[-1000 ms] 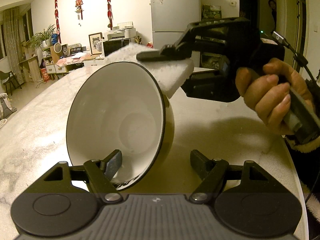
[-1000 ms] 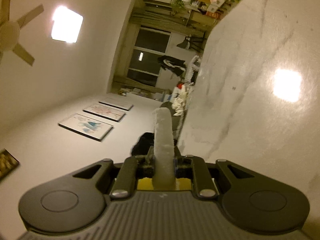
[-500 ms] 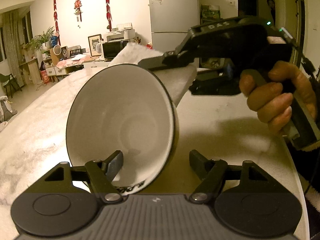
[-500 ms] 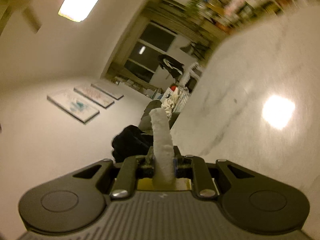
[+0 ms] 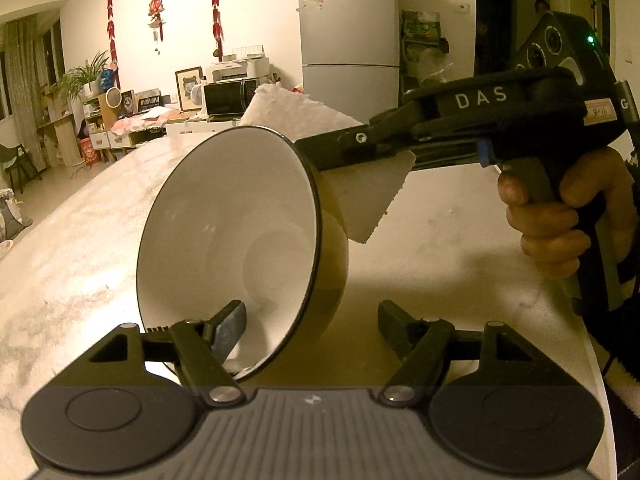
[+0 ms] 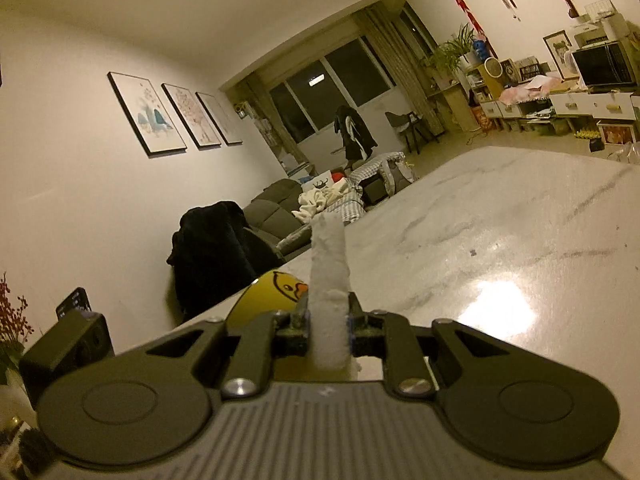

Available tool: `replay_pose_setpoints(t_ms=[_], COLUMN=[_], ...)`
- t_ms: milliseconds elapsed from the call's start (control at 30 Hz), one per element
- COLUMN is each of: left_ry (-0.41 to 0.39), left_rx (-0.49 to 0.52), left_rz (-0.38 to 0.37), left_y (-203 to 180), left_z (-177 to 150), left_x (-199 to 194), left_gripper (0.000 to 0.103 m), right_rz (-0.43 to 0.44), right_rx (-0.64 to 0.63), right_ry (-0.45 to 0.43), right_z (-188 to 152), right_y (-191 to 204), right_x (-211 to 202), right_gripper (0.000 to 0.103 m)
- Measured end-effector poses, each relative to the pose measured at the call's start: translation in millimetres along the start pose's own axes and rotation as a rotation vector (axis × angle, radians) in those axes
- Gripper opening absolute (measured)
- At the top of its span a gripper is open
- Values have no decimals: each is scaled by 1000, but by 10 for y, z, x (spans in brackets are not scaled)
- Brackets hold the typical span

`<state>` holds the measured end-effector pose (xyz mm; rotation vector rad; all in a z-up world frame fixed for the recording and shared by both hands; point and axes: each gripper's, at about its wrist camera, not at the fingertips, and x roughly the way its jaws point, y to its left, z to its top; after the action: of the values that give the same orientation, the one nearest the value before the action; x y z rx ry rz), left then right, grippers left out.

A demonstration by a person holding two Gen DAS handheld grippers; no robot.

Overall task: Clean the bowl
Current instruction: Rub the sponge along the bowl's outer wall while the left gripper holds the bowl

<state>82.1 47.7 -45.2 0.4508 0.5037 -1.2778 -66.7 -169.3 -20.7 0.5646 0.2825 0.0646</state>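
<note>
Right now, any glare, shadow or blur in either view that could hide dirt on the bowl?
Left wrist view: sharp, warm yellow cast; the bowl interior is evenly lit, its shadow falling on the table behind. Right wrist view: sharp, lamp glare on the table; only a yellow sliver of bowl shows beside the sponge.

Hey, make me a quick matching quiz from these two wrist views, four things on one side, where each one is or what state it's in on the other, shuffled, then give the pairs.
Things:
1. bowl
2. sponge
3. left gripper
4. fridge

States or places:
A. clamped between the fingers of the right gripper
B. standing against the far wall
C. tipped on its side, white inside showing
D. one finger inside the rim, one outside

Pairs: 1-C, 2-A, 3-D, 4-B
</note>
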Motion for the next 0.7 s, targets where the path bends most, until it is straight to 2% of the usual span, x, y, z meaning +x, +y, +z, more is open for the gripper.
replay_pose_setpoints(t_ms=[700], left_ry=[1], left_rx=[-3], left_rz=[-2], left_y=[13], left_z=[18], left_x=[-1], left_gripper=[75], right_rz=[-2], right_rx=[1], right_ry=[-2], right_z=[2], right_y=[75], right_x=[6], right_gripper=[18])
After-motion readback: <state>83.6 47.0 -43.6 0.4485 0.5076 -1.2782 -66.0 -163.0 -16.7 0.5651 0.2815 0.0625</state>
